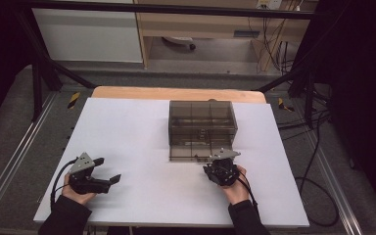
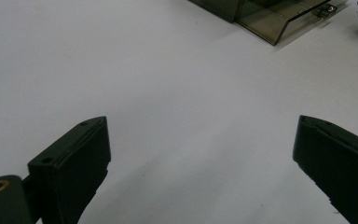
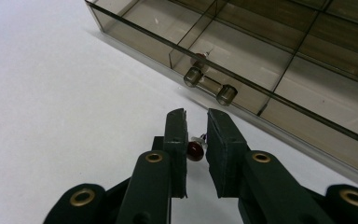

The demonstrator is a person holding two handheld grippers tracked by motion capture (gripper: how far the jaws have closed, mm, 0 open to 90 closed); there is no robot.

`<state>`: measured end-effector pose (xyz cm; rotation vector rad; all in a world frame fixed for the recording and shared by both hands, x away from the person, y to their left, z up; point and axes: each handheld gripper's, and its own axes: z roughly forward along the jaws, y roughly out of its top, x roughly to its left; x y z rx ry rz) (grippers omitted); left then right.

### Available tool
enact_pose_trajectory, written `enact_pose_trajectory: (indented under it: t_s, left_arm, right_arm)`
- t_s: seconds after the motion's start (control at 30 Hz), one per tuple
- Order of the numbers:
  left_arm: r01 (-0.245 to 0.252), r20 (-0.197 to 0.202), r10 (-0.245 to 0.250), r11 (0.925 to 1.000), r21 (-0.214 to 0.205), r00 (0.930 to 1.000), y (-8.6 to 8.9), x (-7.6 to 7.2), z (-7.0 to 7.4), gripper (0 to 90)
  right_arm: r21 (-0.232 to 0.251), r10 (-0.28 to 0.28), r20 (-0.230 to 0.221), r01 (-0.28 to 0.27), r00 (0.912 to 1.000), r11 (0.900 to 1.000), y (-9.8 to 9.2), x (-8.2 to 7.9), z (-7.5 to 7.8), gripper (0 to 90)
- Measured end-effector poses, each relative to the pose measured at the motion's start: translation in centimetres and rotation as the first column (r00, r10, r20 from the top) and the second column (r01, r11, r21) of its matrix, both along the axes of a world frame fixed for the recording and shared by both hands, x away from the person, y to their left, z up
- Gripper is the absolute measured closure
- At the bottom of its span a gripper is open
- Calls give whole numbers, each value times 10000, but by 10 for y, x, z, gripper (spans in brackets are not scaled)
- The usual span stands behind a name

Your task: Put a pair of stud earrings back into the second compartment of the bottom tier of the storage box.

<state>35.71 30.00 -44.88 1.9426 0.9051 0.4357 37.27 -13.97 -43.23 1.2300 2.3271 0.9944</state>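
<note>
Nearest the camera, two dark sleeves and hands come in over the white, matte table, each holding a black claw topped with a grey three-cornered plate. The left claw sits well to the left of the smoky box, its flat, blocky jaws spread wide over bare table, with a brass-coloured rivet at one hinge. The right claw is just before the box's near face, its jaws drawn close on a small dark red rounded bead-like piece with a silvery end; whether both pads touch it cannot be told. The box is translucent brown-grey plastic, rectangular and hard-edged. Its low drawer stands pulled out toward the right claw, split by thin walls into square compartments, with a clear bar handle on two round posts. No readable writing appears on it. Beyond the box lies a strip of pale wood.
</note>
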Motion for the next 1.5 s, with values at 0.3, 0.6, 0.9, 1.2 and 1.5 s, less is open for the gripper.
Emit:
enact_pose_trajectory:
  t_s: [0.3, 0.6, 0.9, 1.2, 1.5]
  left_arm:
    - [2, -16, -2, 10000, 9, 10000, 0, 0, 0, 42]
    - [9, -32, -9, 10000, 10, 10000, 0, 0, 0, 42]
    - [-2, -47, 2, 10000, 15, 10000, 0, 0, 0, 43]
    - [4, -52, -4, 10000, 60, 10000, 0, 0, -1, 43]
    - [2, -41, -2, 10000, 61, 10000, 0, 0, 0, 43]
  right_arm:
    - [188, 38, 94, -39, 9999, 9998, -3, 2, 11, 784]
    - [368, 127, 326, -139, 9994, 9992, -2, 8, 26, 785]
    - [483, 24, 428, -45, 9991, 9988, -1, 18, 35, 784]
    - [527, -206, 438, 183, 9988, 9984, 2, 30, 36, 785]
    - [456, -261, 474, 239, 9985, 9987, 2, 46, 32, 785]
